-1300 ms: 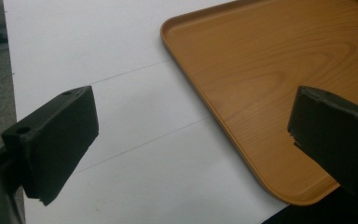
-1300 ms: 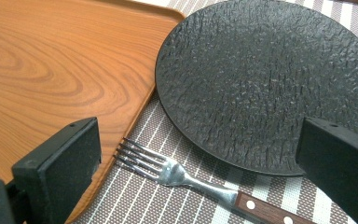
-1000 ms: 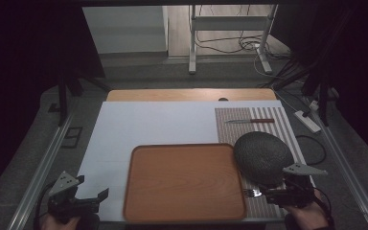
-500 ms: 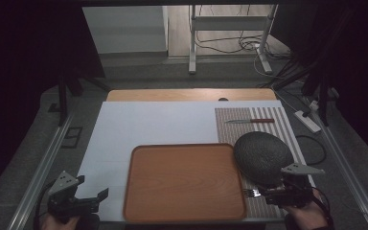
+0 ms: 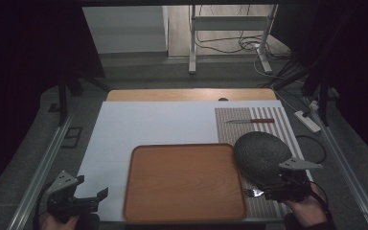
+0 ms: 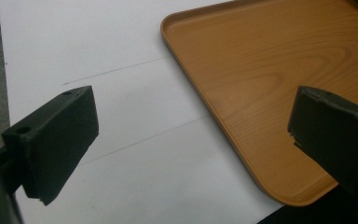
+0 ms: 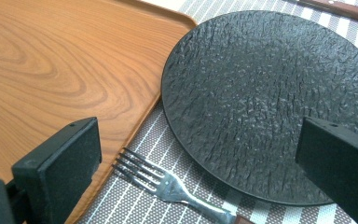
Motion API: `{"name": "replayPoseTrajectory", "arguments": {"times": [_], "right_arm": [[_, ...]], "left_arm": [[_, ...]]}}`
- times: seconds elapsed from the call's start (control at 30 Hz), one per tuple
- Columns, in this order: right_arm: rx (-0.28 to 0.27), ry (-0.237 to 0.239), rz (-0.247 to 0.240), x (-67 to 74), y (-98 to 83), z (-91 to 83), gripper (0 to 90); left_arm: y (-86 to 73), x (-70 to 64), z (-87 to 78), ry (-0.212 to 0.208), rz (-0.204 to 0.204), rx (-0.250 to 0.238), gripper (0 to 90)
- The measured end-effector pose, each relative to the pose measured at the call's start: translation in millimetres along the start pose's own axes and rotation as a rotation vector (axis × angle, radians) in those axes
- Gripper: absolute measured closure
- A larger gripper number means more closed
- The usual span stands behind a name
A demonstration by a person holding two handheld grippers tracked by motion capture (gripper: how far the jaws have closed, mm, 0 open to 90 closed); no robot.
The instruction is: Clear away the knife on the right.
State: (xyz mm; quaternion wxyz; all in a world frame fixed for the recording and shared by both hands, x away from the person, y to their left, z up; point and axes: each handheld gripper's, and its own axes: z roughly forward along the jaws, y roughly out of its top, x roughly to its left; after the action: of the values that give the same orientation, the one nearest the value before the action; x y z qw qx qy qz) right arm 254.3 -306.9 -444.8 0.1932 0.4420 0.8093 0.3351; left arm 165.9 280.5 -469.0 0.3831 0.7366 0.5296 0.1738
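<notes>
As seen from the high view, the right gripper (image 5: pixel 274 192) hangs over the near end of the striped mat (image 5: pixel 268 129), its fingers set wide, with a fork (image 5: pixel 253 193) lying just under them, tines toward the wooden tray (image 5: pixel 184 182). A dark round plate (image 5: pixel 261 154) sits just beyond, touching or nearly touching the tray's right edge; a knife (image 5: pixel 250 120) with a reddish handle lies well apart at the mat's far end. The left gripper (image 5: pixel 79 201) waits near the desk's (image 5: pixel 148 124) front left corner, fingers apart, holding nothing.

Left gripper view — both black fingers stand wide over the white desk top, the tray's rounded near corner (image 6: pixel 303 198) between them and to the right. No item within reach.

Right gripper view — fingers wide and empty. Fork (image 7: pixel 168 184): steel, four tines, brown handle running off the bottom edge; it lies flat on the mat between tray rim and plate. Plate (image 7: pixel 265 98): matt black, rough textured face, bare.

Step judged in hand: approach to the fork, not yet gripped. Next move calls for lowering and drawing back so the fingers straddle the handle rather than the tines — a thin, flat item that needs a low, square pinch, clear of the plate's rim.
</notes>
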Motion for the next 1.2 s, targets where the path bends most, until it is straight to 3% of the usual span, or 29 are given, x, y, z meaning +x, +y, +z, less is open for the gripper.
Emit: {"name": "replayPoseTrajectory", "arguments": {"times": [0.4, 0.63, 1.2], "right_arm": [[-0.013, 0.02, -0.001, -12.1, 10.0, 11.0, 0.6], [-0.031, 0.052, -0.033, -20.7, 23.0, 23.3, 0.6], [-0.029, 0.014, -0.001, -46.8, 46.9, 50.6, 0.6]], "left_arm": [[-0.2, -0.7, -0.4, 0.004, 0.004, -0.003, 2.1], [0.0, -1.6, -0.1, 0.01, 0.006, -0.002, 2.0], [0.2, -0.6, 0.6, 0.005, 0.001, 0.002, 1.9]]}}
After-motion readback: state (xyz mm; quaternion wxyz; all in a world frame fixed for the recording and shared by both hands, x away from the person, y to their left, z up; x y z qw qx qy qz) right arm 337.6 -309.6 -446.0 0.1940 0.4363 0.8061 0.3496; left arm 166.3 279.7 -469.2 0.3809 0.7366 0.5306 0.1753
